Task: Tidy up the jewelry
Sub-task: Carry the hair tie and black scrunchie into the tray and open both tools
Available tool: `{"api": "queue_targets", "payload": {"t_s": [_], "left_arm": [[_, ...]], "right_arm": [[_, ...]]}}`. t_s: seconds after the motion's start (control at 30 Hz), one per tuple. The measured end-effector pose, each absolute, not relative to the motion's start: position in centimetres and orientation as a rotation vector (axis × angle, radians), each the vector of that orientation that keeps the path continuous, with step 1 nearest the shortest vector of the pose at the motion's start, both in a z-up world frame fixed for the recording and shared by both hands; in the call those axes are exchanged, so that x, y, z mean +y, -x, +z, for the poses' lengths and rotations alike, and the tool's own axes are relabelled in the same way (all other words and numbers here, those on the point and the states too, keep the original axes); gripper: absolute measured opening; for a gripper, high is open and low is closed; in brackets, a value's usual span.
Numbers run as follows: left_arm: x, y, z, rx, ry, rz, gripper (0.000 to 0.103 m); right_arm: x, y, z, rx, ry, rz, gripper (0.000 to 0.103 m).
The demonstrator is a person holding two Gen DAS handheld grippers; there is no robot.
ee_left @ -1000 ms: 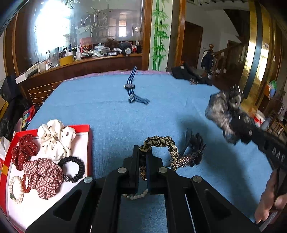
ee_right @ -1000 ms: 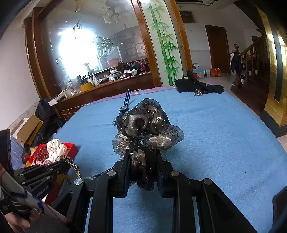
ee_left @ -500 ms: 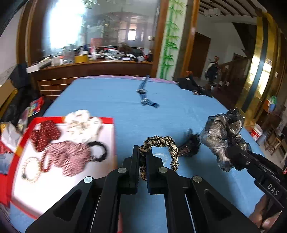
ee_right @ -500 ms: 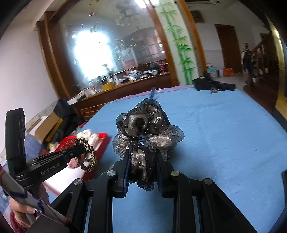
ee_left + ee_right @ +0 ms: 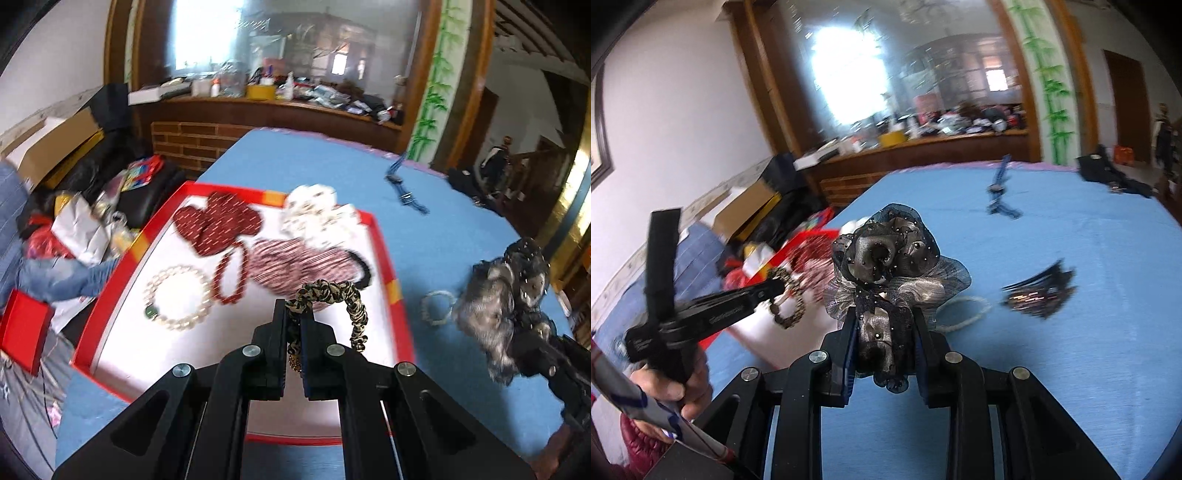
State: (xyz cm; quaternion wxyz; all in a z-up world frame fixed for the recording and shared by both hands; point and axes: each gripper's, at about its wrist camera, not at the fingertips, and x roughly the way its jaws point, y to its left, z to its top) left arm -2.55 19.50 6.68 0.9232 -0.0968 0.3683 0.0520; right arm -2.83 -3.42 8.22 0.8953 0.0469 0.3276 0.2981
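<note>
My left gripper (image 5: pixel 293 314) is shut on a leopard-print scrunchie (image 5: pixel 347 299) and holds it above the red-rimmed white tray (image 5: pixel 382 254). The tray holds a dark red scrunchie (image 5: pixel 218 221), a white dotted scrunchie (image 5: pixel 317 214), a plaid scrunchie (image 5: pixel 295 262), a pearl bracelet (image 5: pixel 177 295) and a red bead bracelet (image 5: pixel 231 277). My right gripper (image 5: pixel 884 314) is shut on a grey-black gauze flower scrunchie (image 5: pixel 886 254), held above the blue cloth to the right of the tray; it also shows in the left wrist view (image 5: pixel 506 299).
On the blue cloth lie a pearl bracelet (image 5: pixel 967 310), a dark fringed hair clip (image 5: pixel 1041 291) and a blue strap ornament (image 5: pixel 999 192). Clutter and boxes (image 5: pixel 55 147) lie on the floor left of the table. A wooden counter (image 5: pixel 258 107) stands behind.
My left gripper has swung left with the leopard scrunchie, from over the cloth to over the tray. My right gripper has followed leftwards with the gauze scrunchie still in it.
</note>
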Motion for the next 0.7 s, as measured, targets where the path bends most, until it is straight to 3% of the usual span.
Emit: {"api": "queue_targets", "payload": {"t_s": [0.7], "left_arm": [[24.0, 1.0, 3.3, 0.854, 0.25, 0.252, 0.006]], "right_arm": [[6.1, -3.4, 3.9, 0.917, 0.055, 0.659, 0.03]]}}
